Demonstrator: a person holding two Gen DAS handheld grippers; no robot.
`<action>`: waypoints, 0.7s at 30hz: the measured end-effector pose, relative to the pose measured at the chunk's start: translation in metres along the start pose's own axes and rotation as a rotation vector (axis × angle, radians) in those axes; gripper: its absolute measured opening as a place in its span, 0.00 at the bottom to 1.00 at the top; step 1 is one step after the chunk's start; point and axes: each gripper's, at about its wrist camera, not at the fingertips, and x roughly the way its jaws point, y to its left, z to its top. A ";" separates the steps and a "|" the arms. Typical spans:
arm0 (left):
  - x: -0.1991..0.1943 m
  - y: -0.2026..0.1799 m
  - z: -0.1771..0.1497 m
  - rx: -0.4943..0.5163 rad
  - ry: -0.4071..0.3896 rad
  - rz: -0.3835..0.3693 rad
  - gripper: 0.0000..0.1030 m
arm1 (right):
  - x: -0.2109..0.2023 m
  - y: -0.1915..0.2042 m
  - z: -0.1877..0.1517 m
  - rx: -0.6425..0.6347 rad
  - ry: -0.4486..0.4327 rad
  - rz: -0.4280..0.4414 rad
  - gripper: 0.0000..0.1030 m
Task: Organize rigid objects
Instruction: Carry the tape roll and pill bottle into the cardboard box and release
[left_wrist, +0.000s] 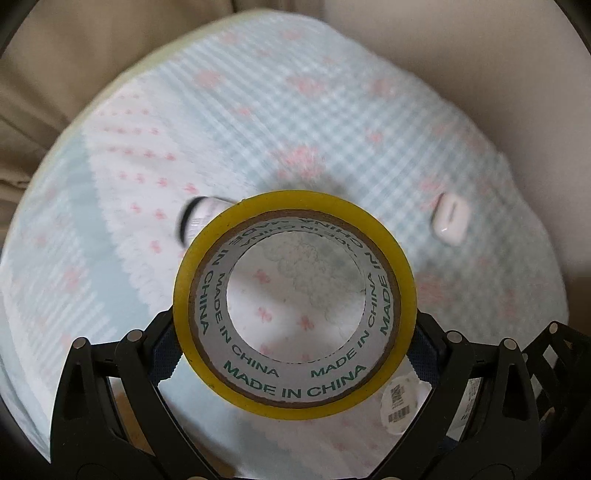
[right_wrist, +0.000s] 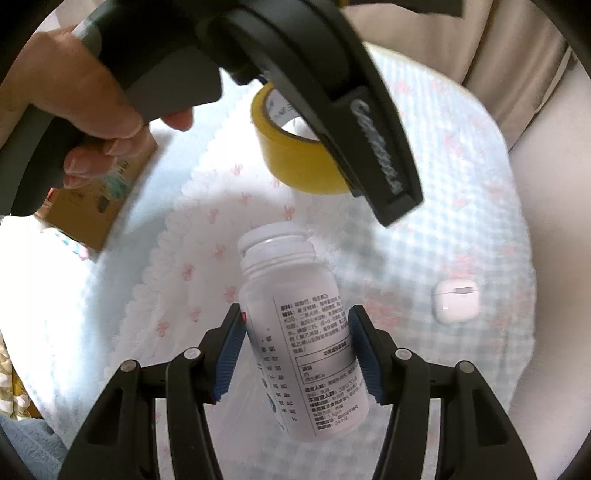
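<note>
Above the quilt (left_wrist: 332, 129), left gripper (left_wrist: 295, 347) clamps tape roll (left_wrist: 295, 402), right gripper (right_wrist: 295, 354) bottle (right_wrist: 295, 332).

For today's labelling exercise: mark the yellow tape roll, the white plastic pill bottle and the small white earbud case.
yellow tape roll (left_wrist: 295, 400), left wrist view, near yellow edge.
white plastic pill bottle (right_wrist: 317, 354), right wrist view, printed label.
small white earbud case (right_wrist: 456, 301), right wrist view, front face.
</note>
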 end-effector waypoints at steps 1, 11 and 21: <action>-0.016 0.002 -0.003 -0.011 -0.018 0.005 0.94 | -0.012 0.001 0.001 -0.001 -0.013 -0.009 0.51; -0.170 0.013 -0.050 -0.157 -0.198 0.058 0.94 | -0.131 0.021 -0.003 0.010 -0.166 -0.021 0.51; -0.290 0.054 -0.151 -0.351 -0.300 0.187 0.94 | -0.222 0.049 0.004 -0.038 -0.285 0.073 0.51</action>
